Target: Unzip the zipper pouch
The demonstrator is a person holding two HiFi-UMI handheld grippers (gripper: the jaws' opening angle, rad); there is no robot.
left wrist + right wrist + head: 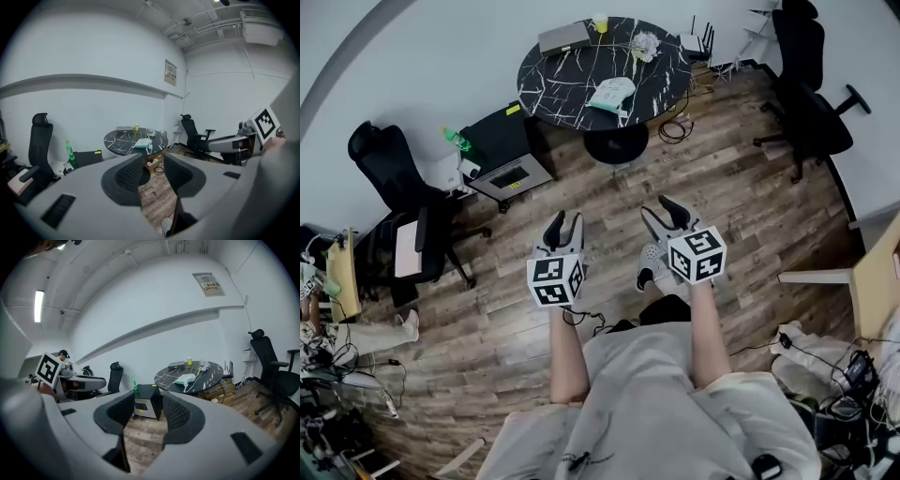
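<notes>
Your left tool (565, 223) and right tool (656, 210) gape empty; the pale green zipper pouch (612, 94) lies straight ahead on the round black marbled desk (553, 84), well apart (neither hand clearly nearer).

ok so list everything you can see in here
table: one, black marbled, far across the room
zipper pouch: one, pale green, on the table
laptop: one, grey, table's far edge
cup: one, yellow, beside the laptop
office chairs: two, black, one left, one right
cabinet: one, black, left of the table
bottle: one, green, by the cabinet
floor: one, brown wood, underfoot
left gripper: one, grey, open, empty
right gripper: one, grey, open, empty
</notes>
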